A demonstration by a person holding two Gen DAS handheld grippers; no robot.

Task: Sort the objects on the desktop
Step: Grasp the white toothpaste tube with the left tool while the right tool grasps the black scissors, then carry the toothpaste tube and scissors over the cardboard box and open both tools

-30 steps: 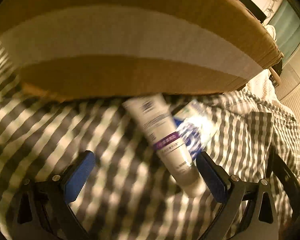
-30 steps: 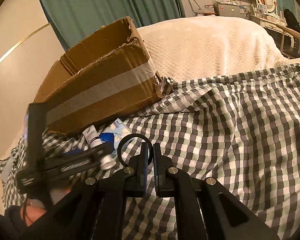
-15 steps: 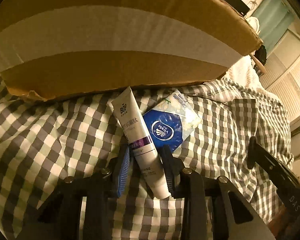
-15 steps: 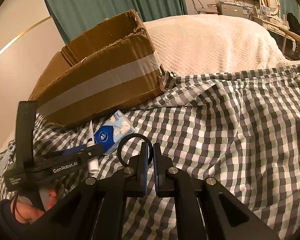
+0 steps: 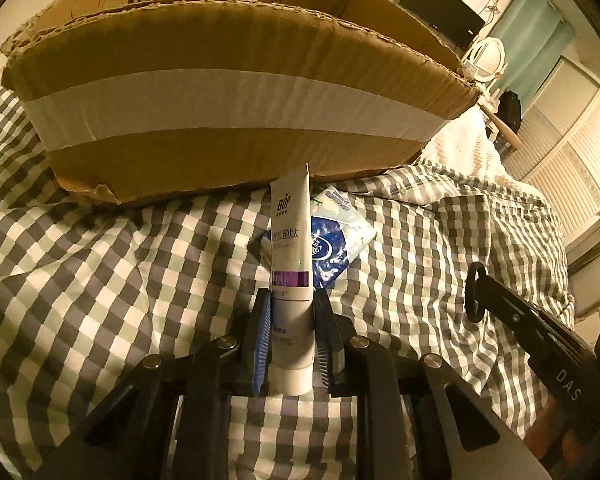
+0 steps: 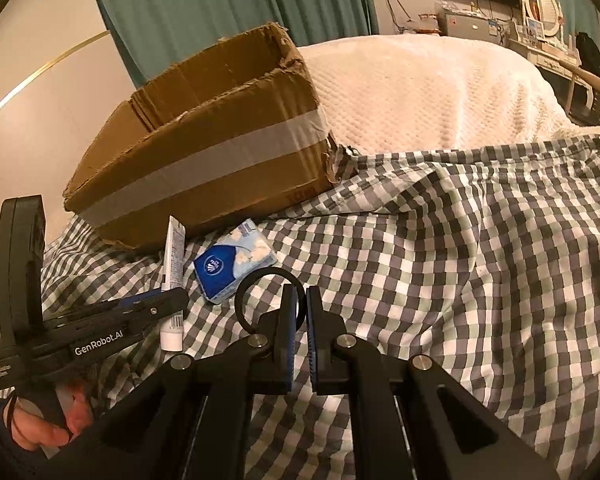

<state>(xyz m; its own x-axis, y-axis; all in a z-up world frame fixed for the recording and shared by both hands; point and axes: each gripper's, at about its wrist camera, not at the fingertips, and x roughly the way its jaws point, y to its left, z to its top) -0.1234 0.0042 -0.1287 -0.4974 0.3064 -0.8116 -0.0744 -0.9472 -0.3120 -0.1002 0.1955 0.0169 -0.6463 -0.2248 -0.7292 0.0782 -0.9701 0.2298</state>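
Nearest the cardboard box's (image 5: 236, 108) front wall, the left gripper (image 5: 291, 332) has just closed its jaws on the lower body of the white tube (image 5: 291, 248), now raised with its crimped end overlapping that wall; a second ago the jaws stood wide around the lying tube. The right gripper (image 6: 302, 320) idles with jaws shut and empty. Risk: the smooth tube may slip or pivot and snag the box rim, or disturb the tissue pack (image 6: 236, 265) just behind on the bed.

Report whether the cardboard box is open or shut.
Open. The cardboard box has its top flaps up and its inside walls show; its contents cannot be seen.
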